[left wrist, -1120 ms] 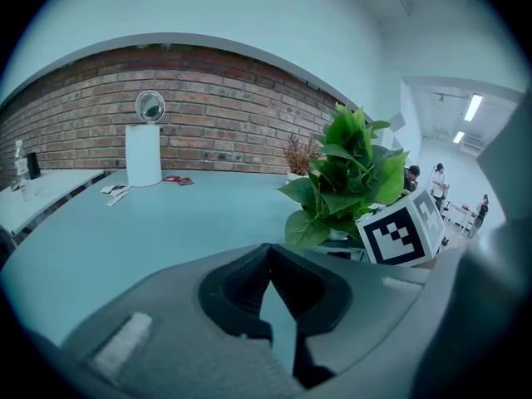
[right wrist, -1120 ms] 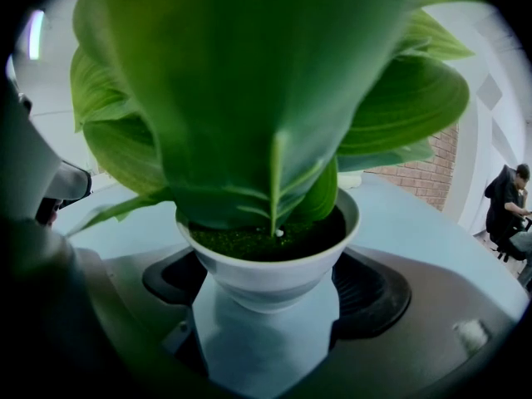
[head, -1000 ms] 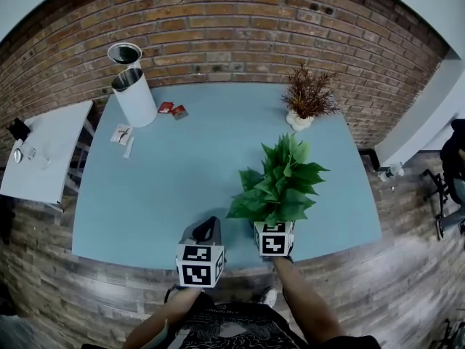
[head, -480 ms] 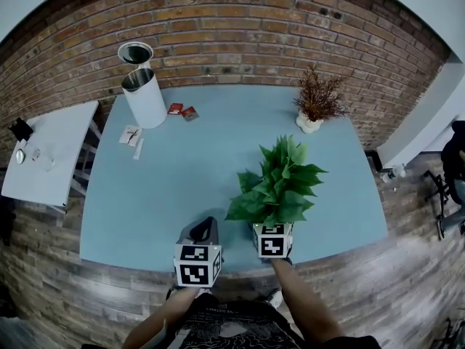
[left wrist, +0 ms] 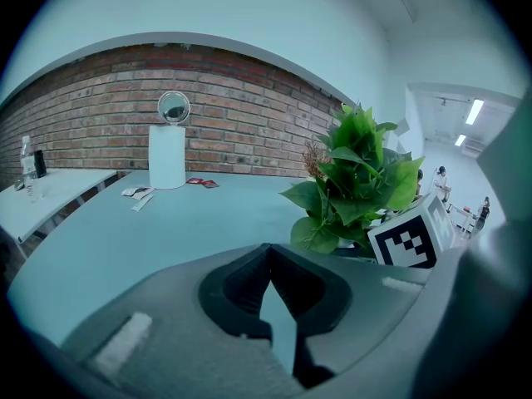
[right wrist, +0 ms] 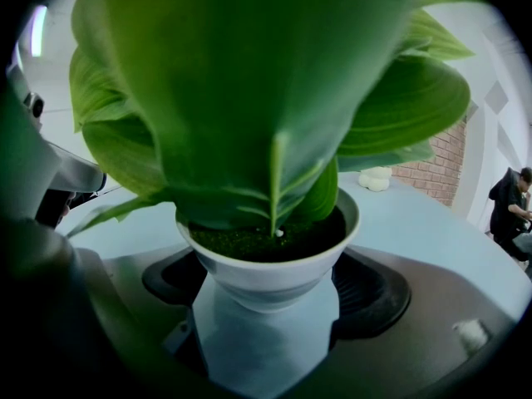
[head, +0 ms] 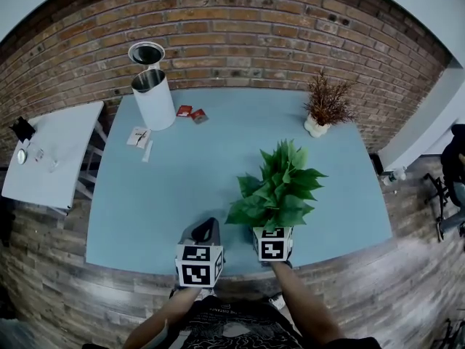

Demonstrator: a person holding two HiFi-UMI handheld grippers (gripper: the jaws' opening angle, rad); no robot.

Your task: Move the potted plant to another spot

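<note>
White and glossy, probably ceramic: the pot of the potted plant (right wrist: 266,273) sat between the right tongs (right wrist: 268,293), their pads (right wrist: 170,283) clamped on its narrow lower part under the flared rim. That looked the sound hold. The pot was stiff and smooth, likely slippery and breakable. With that leafy top it was probably top-heavy, so it wanted carrying upright. The leaves (right wrist: 249,81) were soft, no place to grab. The plant was near the front edge of the tabletop (head: 182,187), right of centre. Whether it was lifted or resting couldn't be told. The left tongs (left wrist: 268,252) hovered just beside it, clenched on nothing. The pale blue tabletop lay broad and flat. A white cylinder bin (head: 154,100) and a dried plant (head: 325,107) stood well back by the brick wall (head: 240,42).
</note>
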